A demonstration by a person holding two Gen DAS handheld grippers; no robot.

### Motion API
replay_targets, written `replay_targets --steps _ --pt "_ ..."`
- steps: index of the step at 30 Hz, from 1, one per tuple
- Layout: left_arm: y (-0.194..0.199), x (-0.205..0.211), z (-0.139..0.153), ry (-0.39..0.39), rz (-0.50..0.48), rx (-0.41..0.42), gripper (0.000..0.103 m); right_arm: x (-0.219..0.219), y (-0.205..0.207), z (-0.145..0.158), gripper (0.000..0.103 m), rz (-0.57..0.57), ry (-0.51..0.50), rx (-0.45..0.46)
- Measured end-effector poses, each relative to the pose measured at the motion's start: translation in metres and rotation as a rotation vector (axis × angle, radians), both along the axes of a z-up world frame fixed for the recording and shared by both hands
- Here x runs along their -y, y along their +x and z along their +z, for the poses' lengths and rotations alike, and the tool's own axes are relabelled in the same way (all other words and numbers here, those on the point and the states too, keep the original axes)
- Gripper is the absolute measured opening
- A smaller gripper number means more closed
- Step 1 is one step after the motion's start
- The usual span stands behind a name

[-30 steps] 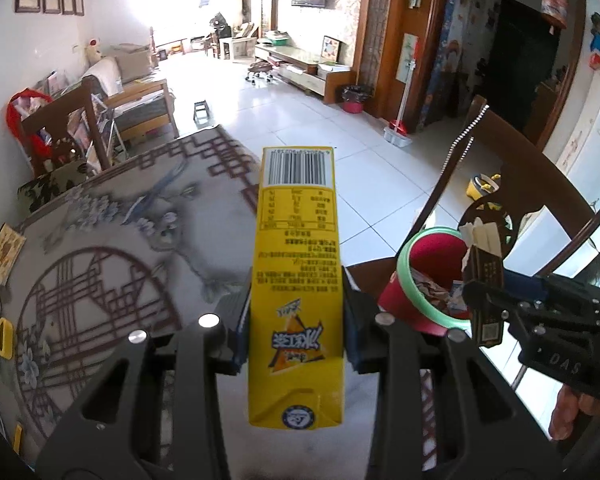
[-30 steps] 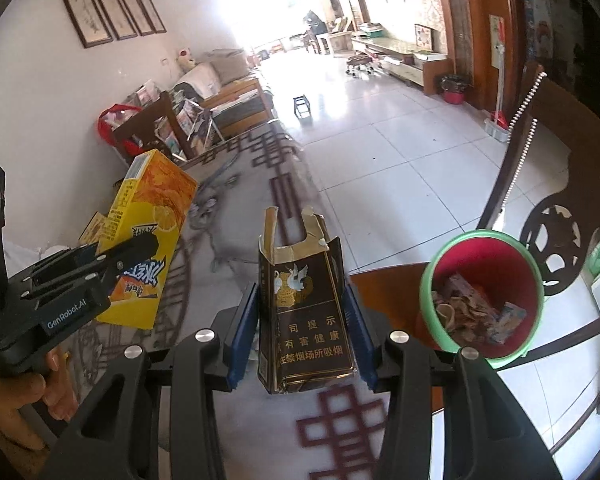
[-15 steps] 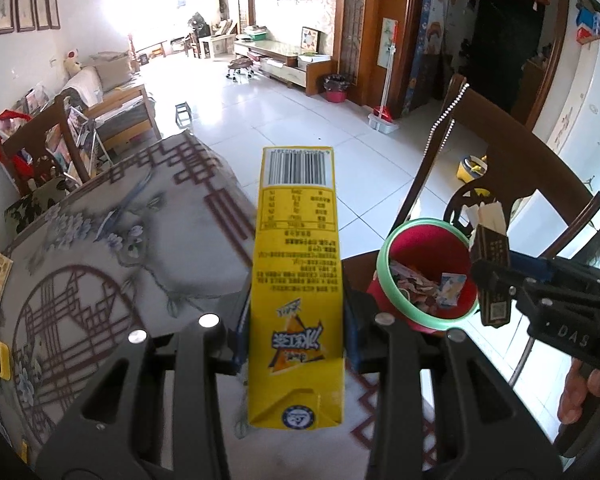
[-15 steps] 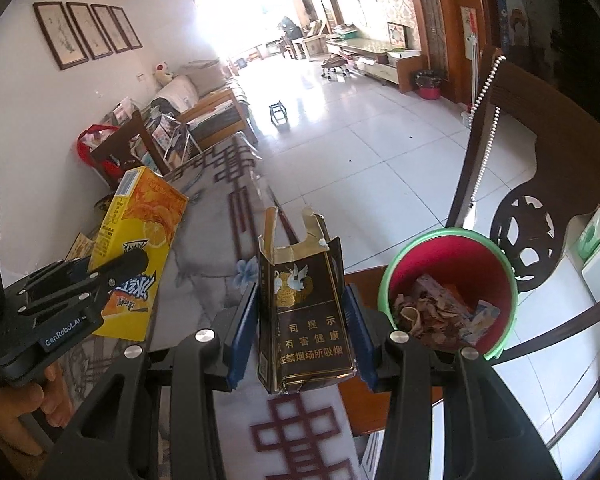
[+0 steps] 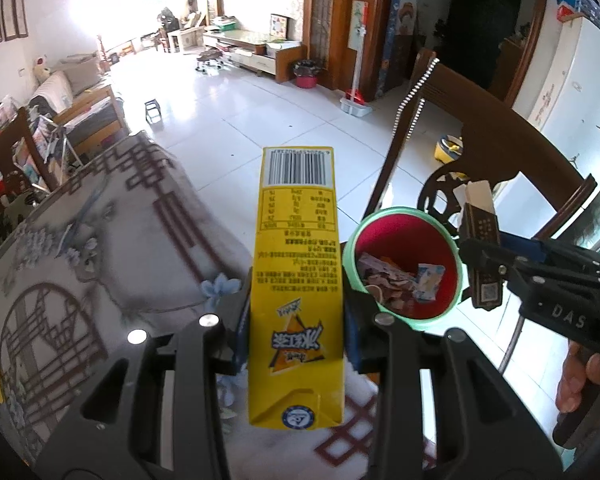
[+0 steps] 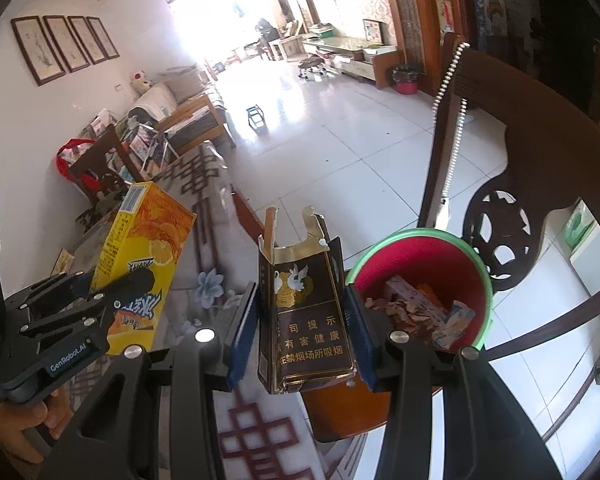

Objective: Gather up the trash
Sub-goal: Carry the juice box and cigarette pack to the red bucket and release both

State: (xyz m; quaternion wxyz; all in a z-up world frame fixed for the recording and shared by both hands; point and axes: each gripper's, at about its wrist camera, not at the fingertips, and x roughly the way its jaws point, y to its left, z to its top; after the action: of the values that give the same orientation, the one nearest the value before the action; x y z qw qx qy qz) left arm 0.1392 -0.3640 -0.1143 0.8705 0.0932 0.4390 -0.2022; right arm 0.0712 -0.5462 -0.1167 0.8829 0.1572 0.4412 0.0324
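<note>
Left wrist view: left claw [image 5: 298,332] is clamped on the yellow drink carton [image 5: 296,280], held lengthwise with its barcode end pointing away, pads on both long sides. The red bin [image 5: 406,264] with a green rim sits at about 2 o'clock from the carton, just beside it, partly filled with wrappers. Compared with a second ago the bin has grown larger in view and slid closer to the carton, while the patterned table [image 5: 100,248] has shifted toward 9 o'clock. The right claw comes in from 3 o'clock, carrying the dark cigarette pack [image 5: 482,256] at the bin's far rim. Right wrist view: right claw [image 6: 298,332] grips the torn-open cigarette pack [image 6: 306,312] upright between its blue pads. The bin [image 6: 420,292] lies at 3 o'clock of the pack, nearer than a second ago. The left claw [image 6: 112,300] and carton [image 6: 140,260] appear at 9 o'clock. Judgement: both hands are carrying trash toward the bin; neither item is over the opening yet, so release is premature. Next: centre each above the rim, then open.
</note>
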Motion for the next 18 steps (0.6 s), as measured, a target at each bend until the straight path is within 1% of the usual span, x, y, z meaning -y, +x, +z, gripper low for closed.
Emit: replay_targets --steps 8,12,16,18 --pt "0.016 0.039 -0.010 -0.003 -0.074 -0.018 0.035 0.027 0.007 -0.013 0.042 -0.048 -0.012 -0.030" --pt "0.026 0.062 -0.017 -0.014 -0.115 -0.048 0.035 0.045 0.014 -0.025 0.042 -0.082 -0.025 -0.056" --pt "0.042 0.096 -0.030 -0.030 -0.171 -0.089 0.035 0.065 0.024 -0.037 0.042 -0.113 -0.056 -0.084" --pt "0.049 0.111 -0.036 -0.026 -0.197 -0.096 0.035 0.075 0.028 -0.044 0.042 -0.130 -0.069 -0.102"
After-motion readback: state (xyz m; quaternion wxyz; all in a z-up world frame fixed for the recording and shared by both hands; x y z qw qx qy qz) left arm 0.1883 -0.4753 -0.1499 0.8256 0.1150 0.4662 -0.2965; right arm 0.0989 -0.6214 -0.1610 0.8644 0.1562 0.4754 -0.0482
